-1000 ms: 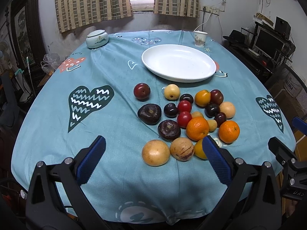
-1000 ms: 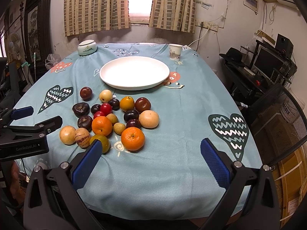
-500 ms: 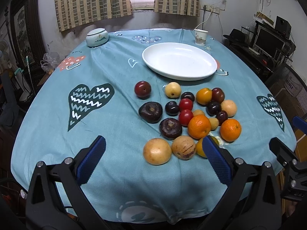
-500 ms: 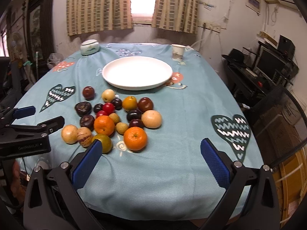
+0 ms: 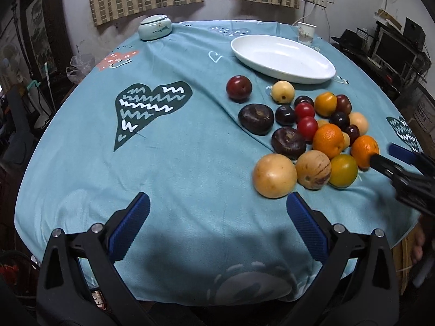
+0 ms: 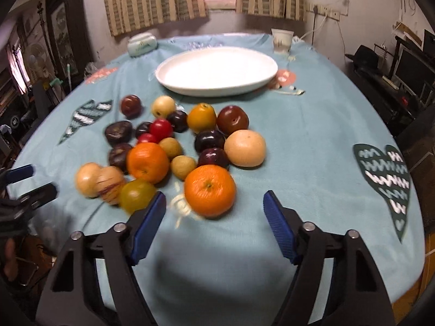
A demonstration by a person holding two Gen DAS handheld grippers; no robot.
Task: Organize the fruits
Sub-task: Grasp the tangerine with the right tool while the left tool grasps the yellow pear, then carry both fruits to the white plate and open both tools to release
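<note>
Striped curtains (image 6: 155, 0) hang along the far wall, well ahead of both claws; below them a round table under a teal tablecloth (image 5: 174, 163) with dark heart prints fills most of each view; a white oval plate (image 6: 217, 72) sits on the cloth well beyond the fingertips, bare of fruit, and the fruits lie in a loose cluster between it and the claws.

Seen from the right wrist, the right gripper (image 6: 213, 222) stands wide open and holds nothing; a large orange (image 6: 210, 190) lies just ahead of the gap between its blue pads (image 6: 148, 229), touching neither; a second orange (image 6: 148, 162) sits further ahead and to the left, a pale round fruit (image 6: 245, 148) ahead and slightly right, a yellow-green fruit (image 6: 136, 195) just off the left pad's tip; small dark plums and red fruits fill the middle of the cluster; this view is blurred, so finer detail is uncertain.

Seen from the left wrist, the left gripper (image 5: 217, 217) is also spread wide and empty, over bare cloth; the cluster lies ahead and to its right; a tan round fruit (image 5: 275, 175) is nearest, just beyond its right pad, with a striped tan fruit (image 5: 313, 169) beside it.

Furthest ahead, a lidded ceramic jar (image 5: 155, 27) and a paper cup (image 5: 306, 32) stand near the table's far edge.
</note>
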